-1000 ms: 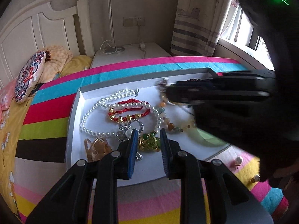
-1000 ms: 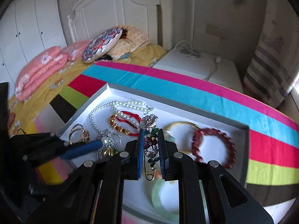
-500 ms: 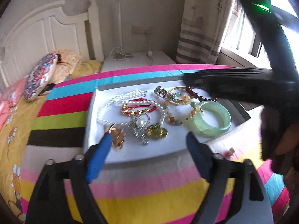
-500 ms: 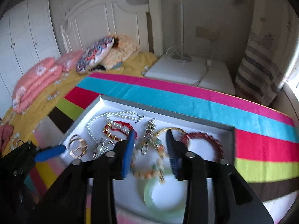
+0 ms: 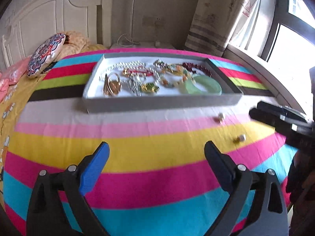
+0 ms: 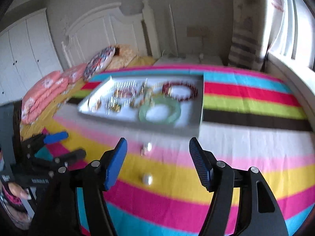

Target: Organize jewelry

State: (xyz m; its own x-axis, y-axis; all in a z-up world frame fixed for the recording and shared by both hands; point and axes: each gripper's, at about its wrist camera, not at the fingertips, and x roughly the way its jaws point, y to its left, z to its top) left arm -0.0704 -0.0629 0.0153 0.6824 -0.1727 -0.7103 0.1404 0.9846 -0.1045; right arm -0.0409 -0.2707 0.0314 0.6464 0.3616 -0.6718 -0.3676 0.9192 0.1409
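Jewelry fills the shallow grey cardboard tray [image 5: 163,103] ahead of both grippers. Left gripper [image 5: 156,153] and right gripper [image 6: 157,155] are spread wide, holding nothing. Below the right gripper lie two tiny pearl earrings [image 6: 147,179], likely light, hard, slippery; pinch one across its bead.

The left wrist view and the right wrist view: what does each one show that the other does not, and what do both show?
Only the left wrist view shows the window and the right tongs from the side.

Only the right wrist view shows the white wardrobe, the pink pillows and the left tongs, open.

Both show the grey tray of jewelry with the green bangle, two small loose pieces on the striped blanket, and the headboard.
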